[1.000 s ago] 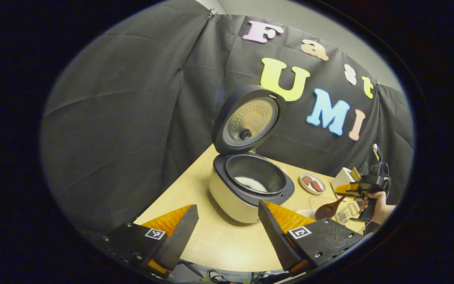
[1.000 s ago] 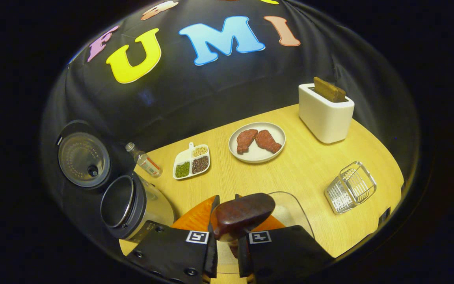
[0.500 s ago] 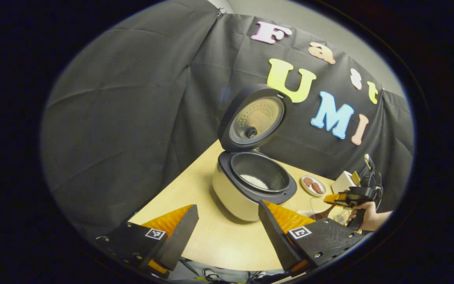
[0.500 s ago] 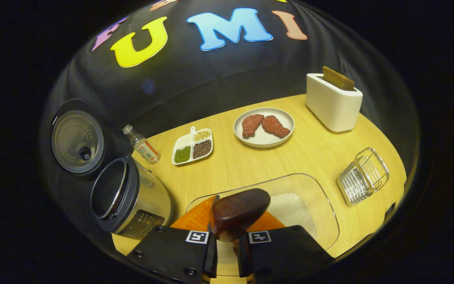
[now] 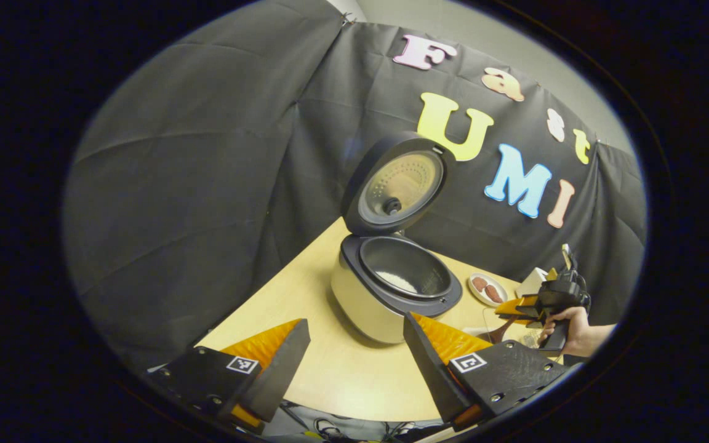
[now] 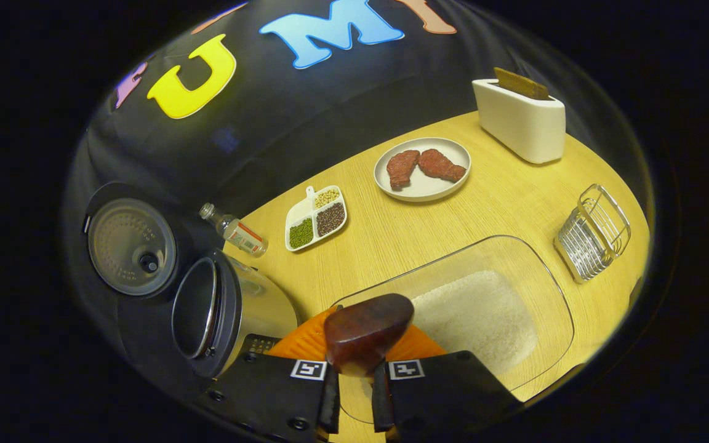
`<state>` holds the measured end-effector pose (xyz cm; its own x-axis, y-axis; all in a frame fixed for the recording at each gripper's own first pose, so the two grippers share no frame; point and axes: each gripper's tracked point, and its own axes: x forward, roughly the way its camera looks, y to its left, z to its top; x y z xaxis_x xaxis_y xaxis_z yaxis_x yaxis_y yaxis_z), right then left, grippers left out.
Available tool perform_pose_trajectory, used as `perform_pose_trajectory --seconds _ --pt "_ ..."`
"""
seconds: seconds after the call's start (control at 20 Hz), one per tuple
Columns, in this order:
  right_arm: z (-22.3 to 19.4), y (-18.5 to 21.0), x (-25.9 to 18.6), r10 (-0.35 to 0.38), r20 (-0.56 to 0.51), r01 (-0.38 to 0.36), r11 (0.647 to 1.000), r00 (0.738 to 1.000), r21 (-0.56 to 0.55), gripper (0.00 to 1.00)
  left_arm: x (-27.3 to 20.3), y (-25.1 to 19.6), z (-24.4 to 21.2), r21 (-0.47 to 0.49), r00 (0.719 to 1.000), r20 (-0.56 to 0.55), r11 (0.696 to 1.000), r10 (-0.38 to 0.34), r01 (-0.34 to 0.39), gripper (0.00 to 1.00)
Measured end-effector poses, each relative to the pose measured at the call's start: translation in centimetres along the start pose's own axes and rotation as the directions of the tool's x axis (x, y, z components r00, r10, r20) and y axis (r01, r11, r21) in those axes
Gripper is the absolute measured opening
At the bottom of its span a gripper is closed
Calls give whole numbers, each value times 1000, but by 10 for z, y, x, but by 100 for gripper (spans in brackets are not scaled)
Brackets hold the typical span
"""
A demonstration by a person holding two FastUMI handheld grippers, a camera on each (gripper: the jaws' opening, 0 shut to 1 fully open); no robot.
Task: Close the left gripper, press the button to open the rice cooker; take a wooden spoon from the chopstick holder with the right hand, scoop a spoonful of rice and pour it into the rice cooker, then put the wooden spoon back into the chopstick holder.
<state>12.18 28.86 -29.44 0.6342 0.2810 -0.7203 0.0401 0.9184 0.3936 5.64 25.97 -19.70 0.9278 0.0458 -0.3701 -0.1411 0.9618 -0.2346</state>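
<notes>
1 wooden spoon (image 6: 367, 329) sitting clamped in right gripper (image 6: 354, 394), bowl hanging over near end of glass rice dish (image 6: 502, 277). 1 rice cooker (image 5: 391, 289) standing lid-up, w/ rice inside per left gripper view. Left gripper (image 5: 354, 363) gaping wide, holding nothing. Right gripper view adding 1 wire chopstick holder (image 6: 594, 231), 1 plate (image 6: 422, 184) w/ 2 meat pcs, 1 bottle (image 6: 237, 231).

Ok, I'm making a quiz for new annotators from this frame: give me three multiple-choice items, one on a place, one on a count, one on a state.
1. Where does the loose rice lie?
A. in the clear glass dish
B. on the white plate
C. in the wire holder

2. How many pieces of meat are on the white plate?
A. one
B. two
C. four

3. How is the rice cooker lid?
A. shut
B. taken off
C. standing open

Answers:
1. A, white grains cover the dish floor.
2. B, two red pieces lie side by side.
3. C, the lid stands raised behind the pot.
</notes>
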Motion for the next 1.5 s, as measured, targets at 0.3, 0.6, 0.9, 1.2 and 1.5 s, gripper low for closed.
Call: perform_pose_trajectory --seconds 0.3,0.6,0.9,1.2,1.5 --pt "6 -35 -15 7 13 -9 985 1000 173 23 0 -7 10 42 1000 26 999 -13 12 97" --pt "31 -70 -37 -14 70 -8 953 997 302 22 -2 -16 10 56 999 30 998 -22 20 97" --pt "60 -81 -59 9 132 -65 899 991 432 23 -4 -20 7 67 999 31 998 -21 18 97" --pt "74 -77 -70 42 152 -115 851 987 512 22 -8 -9 1 31 1000 26 999 10 -11 97" --pt "100 -35 -82 145 177 -220 810 973 544 19 -17 11 -4 -1 998 31 998 60 -60 97"
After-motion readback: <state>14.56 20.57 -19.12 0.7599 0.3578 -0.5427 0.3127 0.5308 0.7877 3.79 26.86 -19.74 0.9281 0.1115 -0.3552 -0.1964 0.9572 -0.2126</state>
